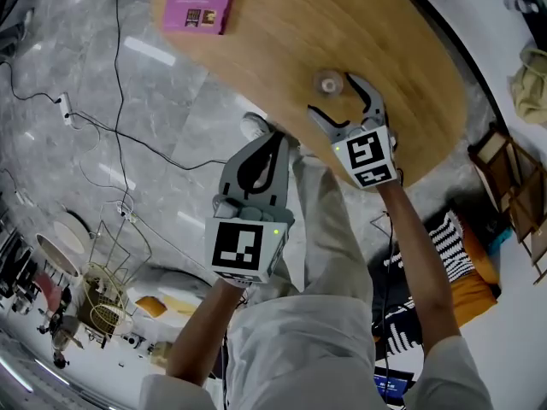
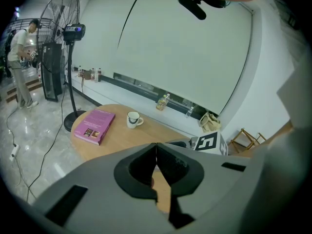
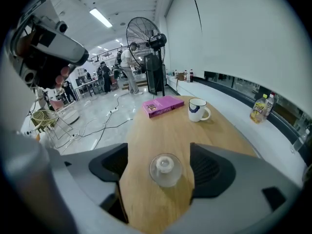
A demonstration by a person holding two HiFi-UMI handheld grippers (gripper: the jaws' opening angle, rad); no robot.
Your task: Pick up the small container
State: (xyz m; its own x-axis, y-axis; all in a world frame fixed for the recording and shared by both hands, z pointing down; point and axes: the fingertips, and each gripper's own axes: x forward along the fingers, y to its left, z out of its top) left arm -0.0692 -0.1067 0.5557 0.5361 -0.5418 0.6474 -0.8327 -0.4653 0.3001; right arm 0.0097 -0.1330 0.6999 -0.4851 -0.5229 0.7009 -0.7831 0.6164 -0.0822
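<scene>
Head view: high up, facing steeply down on the table point(image 1: 282, 41), the floor point(image 1: 102, 84) and both grippers. The left gripper point(image 1: 273, 143) is nearer the lens than the right gripper point(image 1: 335, 94).

Left gripper view: off the table's near edge, facing across it to the book point(image 2: 94, 126), mug point(image 2: 133, 119) and far wall point(image 2: 185, 57).

Right gripper view: low and close over the tabletop, with the container point(image 3: 165, 168) just ahead.

All three views share the table and book. The left gripper view also catches the right gripper's marker cube point(image 2: 207, 143).
</scene>
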